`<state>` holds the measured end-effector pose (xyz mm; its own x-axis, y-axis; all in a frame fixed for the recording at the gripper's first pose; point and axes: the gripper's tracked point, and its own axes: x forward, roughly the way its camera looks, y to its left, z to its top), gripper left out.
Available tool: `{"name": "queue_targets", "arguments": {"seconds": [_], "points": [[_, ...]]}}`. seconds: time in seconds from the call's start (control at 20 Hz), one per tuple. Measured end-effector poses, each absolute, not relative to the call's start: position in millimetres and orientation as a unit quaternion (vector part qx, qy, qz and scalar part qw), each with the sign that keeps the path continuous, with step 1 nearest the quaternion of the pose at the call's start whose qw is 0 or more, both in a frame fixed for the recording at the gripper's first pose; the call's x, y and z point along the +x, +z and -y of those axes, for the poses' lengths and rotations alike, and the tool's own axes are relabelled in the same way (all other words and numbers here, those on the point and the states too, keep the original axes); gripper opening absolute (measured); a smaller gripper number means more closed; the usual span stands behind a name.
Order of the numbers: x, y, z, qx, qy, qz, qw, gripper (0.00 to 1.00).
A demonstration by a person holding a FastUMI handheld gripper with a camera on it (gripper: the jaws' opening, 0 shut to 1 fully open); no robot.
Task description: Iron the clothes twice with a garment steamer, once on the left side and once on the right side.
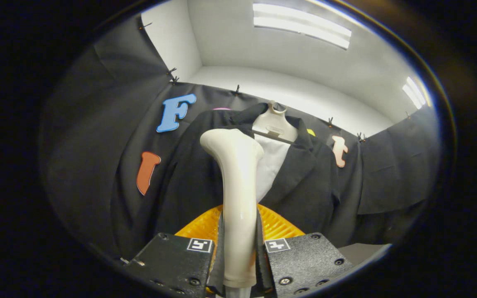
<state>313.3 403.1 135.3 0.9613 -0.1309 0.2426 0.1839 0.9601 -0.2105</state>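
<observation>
The tool (239, 256) is closed on the smooth, glossy cream plastic garment steamer (237, 194), both fingers pressing its handle. The curved steamer head stands before the black fabric jacket (304, 182), which hangs on a pale hanger (275, 124). Behind the steamer handle lies a ribbed orange object (275, 225).

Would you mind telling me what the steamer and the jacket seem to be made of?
The garment steamer, clamped between the gripper's fingers, looks like glossy cream plastic: smooth moulded curves with soft light reflections. The black jacket on the hanger appears to be matte woven suit fabric, folding softly at the lapels; the exact fibre cannot be told.
</observation>
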Motion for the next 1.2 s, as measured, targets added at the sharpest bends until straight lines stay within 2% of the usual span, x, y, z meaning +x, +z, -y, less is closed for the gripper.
{"name": "queue_targets", "arguments": {"seconds": [1.2], "points": [[254.5,-43.7,-402.2,-0.166,-0.056,-0.015,0.984,0.33]]}}
